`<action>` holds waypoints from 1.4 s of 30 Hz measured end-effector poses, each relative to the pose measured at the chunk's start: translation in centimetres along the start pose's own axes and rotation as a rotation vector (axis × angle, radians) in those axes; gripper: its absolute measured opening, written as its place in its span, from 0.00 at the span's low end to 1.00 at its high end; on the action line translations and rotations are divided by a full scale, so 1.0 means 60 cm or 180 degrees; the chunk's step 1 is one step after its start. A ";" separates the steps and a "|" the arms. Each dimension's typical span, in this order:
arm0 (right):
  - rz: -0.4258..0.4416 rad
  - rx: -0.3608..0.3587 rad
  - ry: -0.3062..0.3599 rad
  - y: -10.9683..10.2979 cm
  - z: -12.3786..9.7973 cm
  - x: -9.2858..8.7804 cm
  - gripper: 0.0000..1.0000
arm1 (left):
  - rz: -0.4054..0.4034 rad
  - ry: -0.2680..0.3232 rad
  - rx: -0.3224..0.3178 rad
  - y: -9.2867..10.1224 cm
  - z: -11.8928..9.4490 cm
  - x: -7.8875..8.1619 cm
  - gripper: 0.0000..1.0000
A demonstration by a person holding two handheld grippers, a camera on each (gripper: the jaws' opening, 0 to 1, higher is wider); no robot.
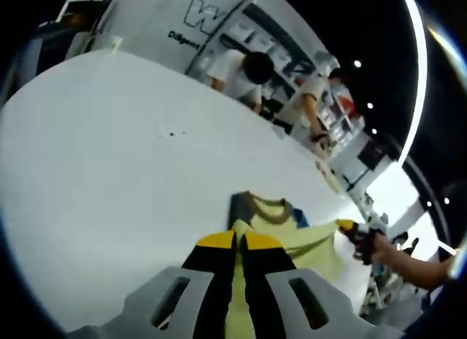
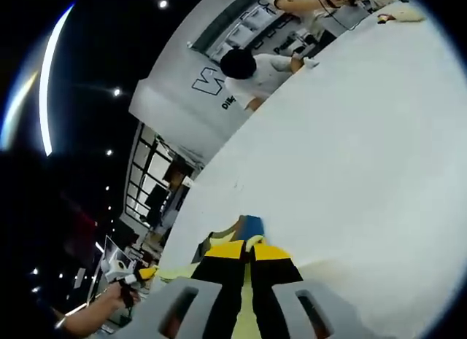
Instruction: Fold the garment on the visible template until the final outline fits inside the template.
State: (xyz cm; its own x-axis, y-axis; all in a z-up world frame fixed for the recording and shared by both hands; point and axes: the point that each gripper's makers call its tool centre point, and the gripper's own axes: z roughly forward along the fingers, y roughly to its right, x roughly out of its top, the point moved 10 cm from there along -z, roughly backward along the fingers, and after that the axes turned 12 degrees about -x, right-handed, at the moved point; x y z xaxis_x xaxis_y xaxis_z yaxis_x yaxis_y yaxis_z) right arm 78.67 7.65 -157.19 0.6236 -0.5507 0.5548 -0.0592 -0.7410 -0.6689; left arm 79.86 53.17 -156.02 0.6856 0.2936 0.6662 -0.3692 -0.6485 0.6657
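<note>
Both grippers work over a broad white desk [image 1: 109,171] that carries one garment. Left gripper [image 1: 239,240], with grey arms and black jaws tipped in yellow, has its jaws pressed together on the pale yellow fabric of a T-shirt [image 1: 310,240] with an olive-brown collar and blue and grey shoulder panels. In the left gripper view the shirt lies near the desk's edge, collar toward the desk's middle, its cloth running under and between the jaws. At the right of that view the other gripper, held in a person's hand [image 1: 379,246], meets the shirt's stretched corner. Right gripper [image 2: 249,250] likewise has its yellow-tipped jaws closed on the yellow cloth, the blue and olive collar part just past the tips. Beyond the desk's far edge, people in white shirts [image 1: 237,71] bend at a white counter.
</note>
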 end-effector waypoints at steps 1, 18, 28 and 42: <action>-0.0007 -0.0003 0.0000 0.000 0.002 0.001 0.00 | 0.0008 0.0005 0.0002 -0.001 0.003 0.002 0.01; -0.0143 -0.0058 0.0042 -0.001 0.065 0.048 0.00 | 0.0024 0.0146 0.0020 -0.032 0.054 0.055 0.01; -0.0154 -0.0118 0.0034 0.009 0.092 0.060 0.00 | 0.0060 0.0105 0.0065 -0.045 0.087 0.071 0.01; -0.0223 -0.0233 0.0018 0.027 0.132 0.062 0.03 | 0.0079 0.0061 0.0113 -0.079 0.121 0.066 0.04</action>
State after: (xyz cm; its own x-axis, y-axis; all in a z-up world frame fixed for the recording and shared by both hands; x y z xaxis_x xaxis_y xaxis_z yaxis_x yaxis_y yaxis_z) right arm 87.05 7.43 -160.15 0.6238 -0.4986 0.6019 -0.0725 -0.8037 -0.5906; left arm 88.91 52.31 -158.99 0.6642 0.2902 0.6889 -0.3634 -0.6801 0.6368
